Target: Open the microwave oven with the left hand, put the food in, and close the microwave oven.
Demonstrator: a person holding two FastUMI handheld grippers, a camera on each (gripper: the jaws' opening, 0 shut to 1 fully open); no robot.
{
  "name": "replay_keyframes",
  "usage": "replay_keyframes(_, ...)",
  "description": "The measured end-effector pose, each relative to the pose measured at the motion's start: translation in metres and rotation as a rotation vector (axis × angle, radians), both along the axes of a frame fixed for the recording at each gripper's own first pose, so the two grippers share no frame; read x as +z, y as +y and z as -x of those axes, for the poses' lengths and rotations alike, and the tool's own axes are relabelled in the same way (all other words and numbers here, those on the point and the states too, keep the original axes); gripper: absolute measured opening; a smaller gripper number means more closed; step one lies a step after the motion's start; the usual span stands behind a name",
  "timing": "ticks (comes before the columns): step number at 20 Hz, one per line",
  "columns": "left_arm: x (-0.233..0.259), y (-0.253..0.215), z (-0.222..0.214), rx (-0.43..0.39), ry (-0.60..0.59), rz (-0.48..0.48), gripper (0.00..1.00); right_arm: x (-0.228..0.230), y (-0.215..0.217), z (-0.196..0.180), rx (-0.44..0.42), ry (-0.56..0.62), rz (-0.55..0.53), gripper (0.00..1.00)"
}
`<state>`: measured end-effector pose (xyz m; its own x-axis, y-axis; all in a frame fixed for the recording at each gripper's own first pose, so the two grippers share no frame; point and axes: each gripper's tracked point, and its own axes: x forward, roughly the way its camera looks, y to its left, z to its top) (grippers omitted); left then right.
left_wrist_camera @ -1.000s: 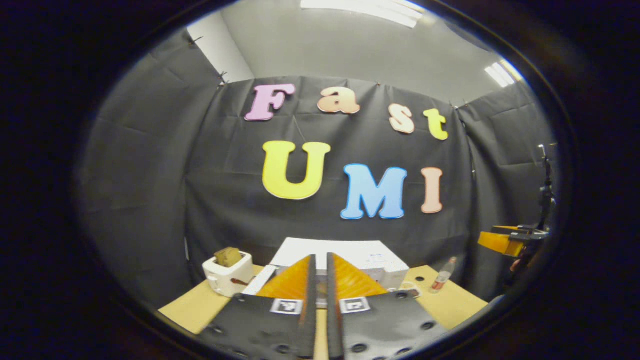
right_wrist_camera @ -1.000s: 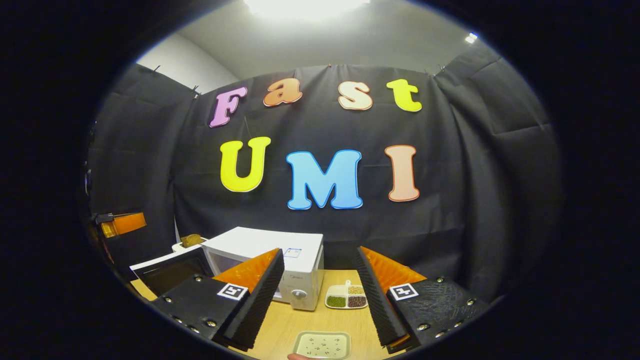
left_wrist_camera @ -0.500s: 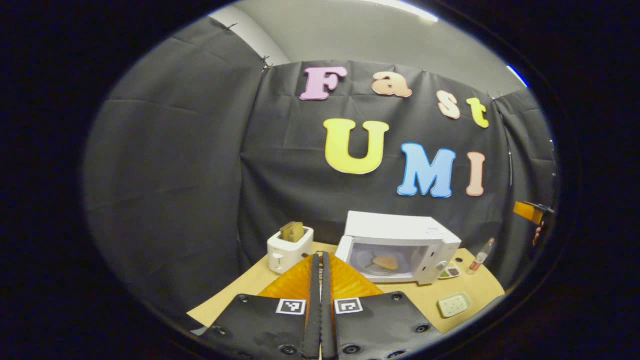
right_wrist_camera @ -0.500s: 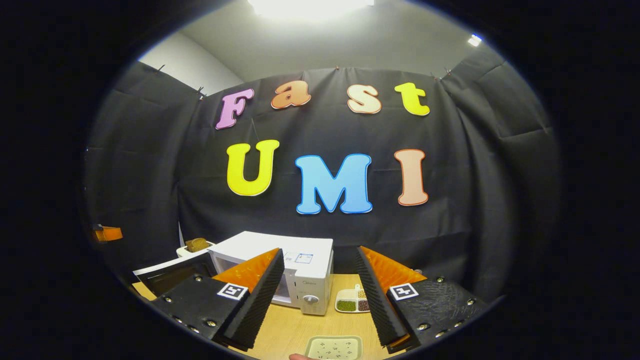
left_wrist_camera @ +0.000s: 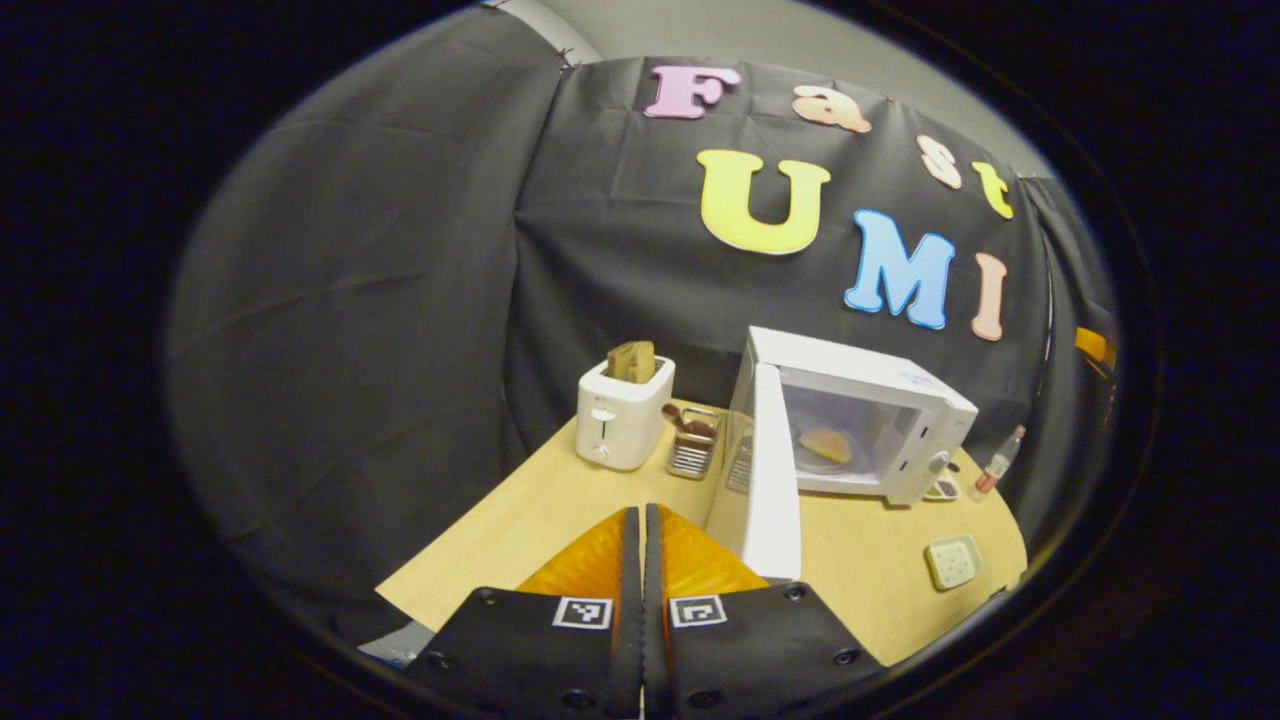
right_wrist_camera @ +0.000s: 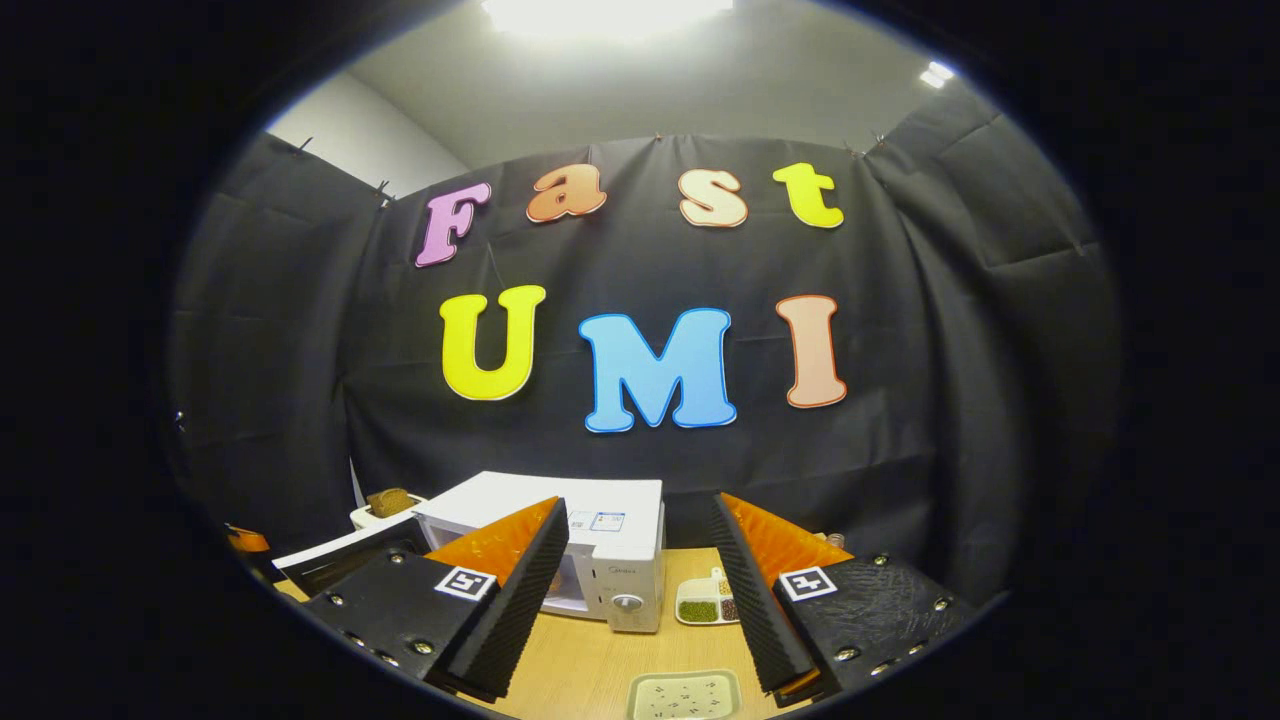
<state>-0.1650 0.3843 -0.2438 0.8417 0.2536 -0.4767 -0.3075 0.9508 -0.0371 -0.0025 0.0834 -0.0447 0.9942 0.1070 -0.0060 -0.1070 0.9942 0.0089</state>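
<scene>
1. Spanning the lower part of the left gripper view, the table [left_wrist_camera: 520, 520] carries everything else
2. Standing at the table's back, the microwave [left_wrist_camera: 880, 385] has its door [left_wrist_camera: 772, 470] swung wide open, edge-on toward the camera; in the right gripper view the microwave [right_wrist_camera: 610, 510] sits behind the left finger, with the door [right_wrist_camera: 340, 555] out to its left
3. Lying inside the cavity on a plate, the food [left_wrist_camera: 825, 443] is a pale orange piece
4. Sitting left of the microwave, the toaster [left_wrist_camera: 622, 420] has bread in its slot; a small rack [left_wrist_camera: 692, 450] stands between the two
5. Riding low in its own view, the left gripper [left_wrist_camera: 642, 530] has its fingers pressed together with nothing between them, clear of the door
6. Hanging above the table front, the right gripper [right_wrist_camera: 640, 560] has its fingers spread wide and empty
7. Resting right of the microwave is a sectioned dish [right_wrist_camera: 708, 604]; a pale tray [right_wrist_camera: 685, 695] lies nearer, and a small bottle [left_wrist_camera: 995, 465] stands at the far right
</scene>
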Motion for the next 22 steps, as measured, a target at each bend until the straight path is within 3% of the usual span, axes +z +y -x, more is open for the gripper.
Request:
replay_keyframes(6,-0.007,-0.034,0.004,-0.03,0.034,-0.012,0.07,0.0,-0.001,-0.011,0.012,0.008,0.022,0.87)
replay_keyframes(12,-0.012,-0.12,-0.015,-0.185,0.053,0.0,0.07,-0.008,0.001,-0.019,0.075,0.038,-0.011,0.87)
replay_keyframes(22,-0.026,-0.243,-0.078,-0.416,0.074,0.053,0.07,-0.003,-0.046,-0.029,0.006,0.046,-0.017,0.88)
